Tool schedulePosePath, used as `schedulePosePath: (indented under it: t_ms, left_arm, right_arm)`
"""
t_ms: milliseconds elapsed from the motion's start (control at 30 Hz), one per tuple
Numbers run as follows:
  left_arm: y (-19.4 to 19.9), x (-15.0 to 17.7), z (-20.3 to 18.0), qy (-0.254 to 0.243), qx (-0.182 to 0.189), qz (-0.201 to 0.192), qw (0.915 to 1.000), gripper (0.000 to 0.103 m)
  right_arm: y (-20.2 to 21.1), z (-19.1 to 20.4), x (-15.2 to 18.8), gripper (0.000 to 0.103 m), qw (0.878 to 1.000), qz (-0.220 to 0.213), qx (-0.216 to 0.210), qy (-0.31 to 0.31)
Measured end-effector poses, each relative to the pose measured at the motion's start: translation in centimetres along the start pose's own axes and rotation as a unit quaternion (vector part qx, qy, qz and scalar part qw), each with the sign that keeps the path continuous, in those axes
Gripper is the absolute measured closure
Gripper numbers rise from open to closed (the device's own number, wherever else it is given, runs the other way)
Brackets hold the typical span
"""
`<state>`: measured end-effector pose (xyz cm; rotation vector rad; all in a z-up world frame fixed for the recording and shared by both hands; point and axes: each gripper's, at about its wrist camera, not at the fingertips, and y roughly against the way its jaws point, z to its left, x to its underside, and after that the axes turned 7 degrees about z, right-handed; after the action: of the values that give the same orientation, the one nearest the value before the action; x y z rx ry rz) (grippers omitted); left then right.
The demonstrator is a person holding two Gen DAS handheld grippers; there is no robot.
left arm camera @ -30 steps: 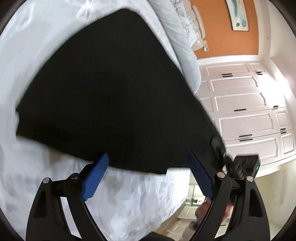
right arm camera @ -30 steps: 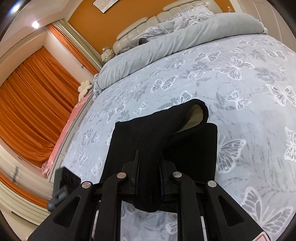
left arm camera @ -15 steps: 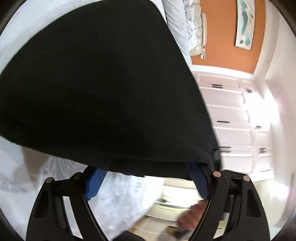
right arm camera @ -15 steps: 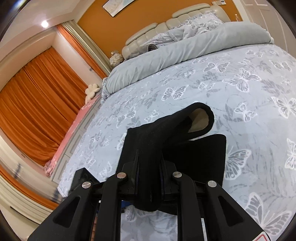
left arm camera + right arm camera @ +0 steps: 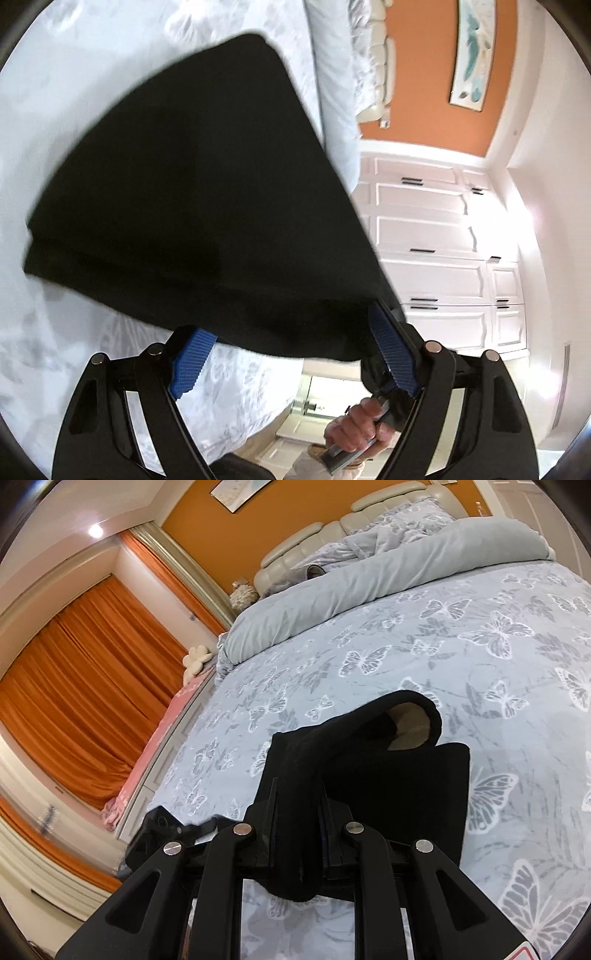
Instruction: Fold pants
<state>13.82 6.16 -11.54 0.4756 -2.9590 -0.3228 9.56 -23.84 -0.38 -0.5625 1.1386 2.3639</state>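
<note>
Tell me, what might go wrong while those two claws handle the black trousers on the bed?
The right gripper pinches only a narrow bunch of the black fleece-lined pants, so the cloth could slip out. The left gripper is open, with the pants' edge lying over its blue ribbed pads; closing now might catch one layer only. The raised fold could land crooked on the butterfly-print bedspread.

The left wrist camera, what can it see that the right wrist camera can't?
Only the left wrist view shows the white cupboards, a hand, and the open left gripper with blue pads. Only the right wrist view shows orange curtains, butterfly bedding, and the right gripper clamped on cloth. Both show the black pants and the bed.
</note>
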Motion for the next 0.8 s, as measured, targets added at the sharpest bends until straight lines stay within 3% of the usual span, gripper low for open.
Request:
schedulePosePath:
  t_ms: [100,133,167,233,267,367,467,533,567,600,633,667,700,767,800]
  left_arm:
    - [-0.1,-1.4,0.6,0.013,-0.029,-0.006,0.9995,0.028]
    - [-0.3,-1.7,1.2,0.024,-0.039,-0.012,0.9989,0.041]
    - [-0.4,-1.9,1.6,0.029,-0.046,-0.017,0.9984,0.047]
    - [-0.6,-2.2,1.2,0.015,-0.074,-0.024,0.9968,0.078]
    - [-0.5,-2.1,0.7,0.004,-0.080,-0.030,0.9964,0.084]
    - [0.8,-1.3,-3.0,-0.070,-0.082,-0.060,0.9924,0.088]
    - [1.2,0.2,-5.5,-0.141,-0.131,-0.085,0.9776,0.087]
    - [-0.6,0.6,-4.8,-0.154,-0.214,-0.074,0.9617,0.084]
    - [-2.1,0.9,-3.6,-0.148,-0.278,-0.059,0.9473,0.083]
    - [-3.0,1.2,-3.1,-0.144,-0.312,-0.051,0.9379,0.080]
    - [-3.4,1.9,-2.5,-0.146,-0.338,-0.050,0.9285,0.075]
    - [-3.5,2.7,-2.8,-0.156,-0.357,-0.059,0.9192,0.071]
    - [-3.2,3.8,-3.7,-0.185,-0.378,-0.075,0.9039,0.061]
    - [-1.9,5.5,-6.2,-0.254,-0.396,-0.107,0.8762,0.042]
    - [-1.5,5.9,-7.5,-0.277,-0.403,-0.128,0.8629,0.030]
  right_arm:
    - [-0.7,-0.1,-0.1,0.087,1.000,0.004,0.005,-0.002]
    - [-0.9,-0.2,-0.1,0.087,1.000,0.005,0.009,-0.005]
    - [-1.3,-0.3,-0.2,0.087,1.000,0.007,0.014,-0.007]
    - [-1.6,-0.7,-0.3,0.087,1.000,0.005,0.024,-0.015]
    - [-1.4,-0.7,-0.3,0.087,1.000,-0.001,0.024,-0.017]
    - [0.6,0.6,-0.3,0.087,0.999,-0.033,0.009,0.009]
    - [0.3,-0.4,0.5,0.088,0.999,-0.019,0.028,0.028]
    - [-3.1,-4.2,1.6,0.082,0.995,0.052,0.082,0.010]
    - [-5.6,-6.7,2.8,0.079,0.984,0.105,0.145,-0.007]
    - [-6.8,-8.2,3.7,0.078,0.975,0.135,0.177,-0.016]
    - [-6.2,-8.5,4.1,0.078,0.979,0.118,0.165,-0.019]
    - [-4.8,-7.9,4.0,0.066,0.980,0.101,0.169,-0.015]
    - [-3.0,-6.9,3.9,0.049,0.977,0.074,0.198,-0.004]
    - [0.1,-5.8,4.4,0.028,0.975,0.002,0.222,0.018]
    - [0.8,-5.6,4.6,0.027,0.973,-0.013,0.227,0.022]
